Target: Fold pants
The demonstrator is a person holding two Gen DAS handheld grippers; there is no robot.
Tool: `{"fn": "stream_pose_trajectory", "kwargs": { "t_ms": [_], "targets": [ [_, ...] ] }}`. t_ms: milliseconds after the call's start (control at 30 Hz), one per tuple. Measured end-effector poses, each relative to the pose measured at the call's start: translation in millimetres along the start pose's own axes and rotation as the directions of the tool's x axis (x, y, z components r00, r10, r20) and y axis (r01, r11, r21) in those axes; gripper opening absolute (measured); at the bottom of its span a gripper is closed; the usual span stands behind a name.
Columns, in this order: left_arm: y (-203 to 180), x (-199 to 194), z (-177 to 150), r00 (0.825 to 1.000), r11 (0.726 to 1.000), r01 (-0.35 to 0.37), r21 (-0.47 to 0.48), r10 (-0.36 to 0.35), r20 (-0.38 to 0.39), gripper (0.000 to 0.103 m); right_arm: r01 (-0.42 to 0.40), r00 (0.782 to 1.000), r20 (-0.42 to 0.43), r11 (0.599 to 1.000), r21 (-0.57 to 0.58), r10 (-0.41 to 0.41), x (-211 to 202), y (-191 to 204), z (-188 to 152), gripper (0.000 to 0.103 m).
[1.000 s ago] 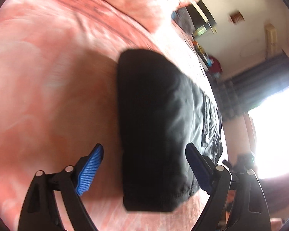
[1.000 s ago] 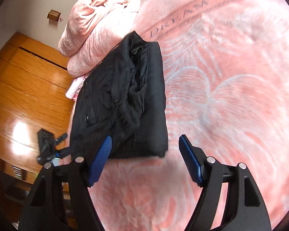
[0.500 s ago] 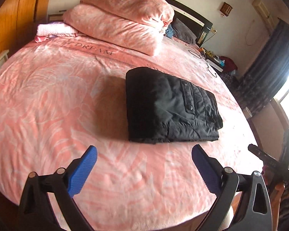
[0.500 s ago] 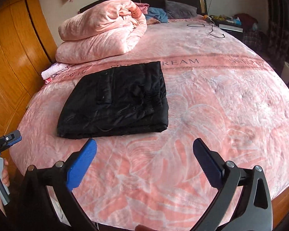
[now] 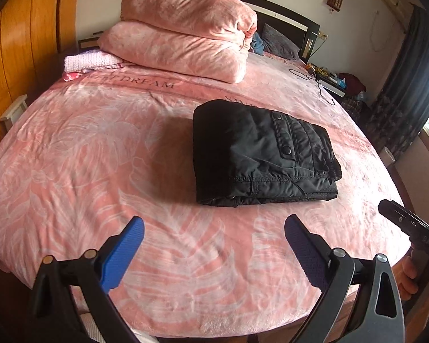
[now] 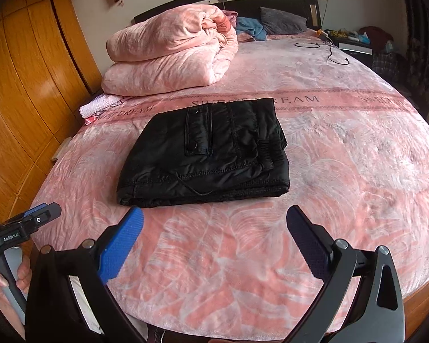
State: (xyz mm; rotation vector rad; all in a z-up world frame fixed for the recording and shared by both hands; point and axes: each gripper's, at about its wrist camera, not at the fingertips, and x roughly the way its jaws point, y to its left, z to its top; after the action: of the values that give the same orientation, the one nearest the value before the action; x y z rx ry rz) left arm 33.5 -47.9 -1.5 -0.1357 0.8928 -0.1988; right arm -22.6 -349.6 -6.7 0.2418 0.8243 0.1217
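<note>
Black pants [image 5: 260, 154] lie folded in a neat flat rectangle on the pink bed cover [image 5: 100, 148], a buttoned pocket flap on top. They also show in the right wrist view [image 6: 206, 154]. My left gripper [image 5: 214, 223] is open and empty, held back from the pants near the bed's front edge. My right gripper [image 6: 214, 214] is open and empty, also back from the pants' front edge. Neither touches the cloth.
A folded pink duvet [image 5: 183, 40] and a small white-pink cloth [image 5: 91, 61] lie at the head of the bed. A wooden wardrobe [image 6: 28, 85] stands on the left. A cable [image 6: 326, 48] and a cluttered nightstand [image 6: 354, 43] are at the far right.
Both grippers pulled back and up from close over the pants to the bed's front edge. The pants stay folded in place. Both grippers remain open.
</note>
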Motion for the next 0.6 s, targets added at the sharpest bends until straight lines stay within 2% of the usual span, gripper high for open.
{"fn": "stream_pose_trajectory", "kwargs": {
  "t_ms": [100, 233, 300, 467, 600],
  "targets": [
    [-6.9, 18.5, 12.2, 1.0, 1.0, -0.024, 0.004, 0.024, 0.013, 0.099, -0.012, 1.0, -0.003, 1.0, -0.007, 0.012, 16.7, 3.6, 9.6, 0.1],
    [-15.2, 46.3, 25.6, 0.999, 0.998, -0.052, 0.036, 0.052, 0.009, 0.099, 0.053, 0.999, -0.005, 0.995, -0.088, -0.054, 41.6, 10.5, 19.2, 0.1],
    [-18.9, 62.0, 29.2, 0.997, 0.996, -0.073, 0.054, 0.074, -0.003, 0.099, 0.06, 0.998, 0.001, 0.993, -0.104, -0.06, 50.1, 9.2, 21.9, 0.1],
    [-25.2, 86.6, 27.4, 0.994, 0.986, -0.114, 0.125, 0.113, 0.009, 0.099, -0.004, 0.999, -0.033, 1.0, -0.026, 0.003, 64.7, -13.3, 16.8, 0.1],
    [-30.2, 99.7, 22.2, 0.995, 0.985, -0.098, 0.142, 0.095, 0.021, 0.099, 0.023, 0.999, -0.024, 0.999, -0.038, -0.024, 66.1, -20.9, 12.7, 0.1]
  ]
}}
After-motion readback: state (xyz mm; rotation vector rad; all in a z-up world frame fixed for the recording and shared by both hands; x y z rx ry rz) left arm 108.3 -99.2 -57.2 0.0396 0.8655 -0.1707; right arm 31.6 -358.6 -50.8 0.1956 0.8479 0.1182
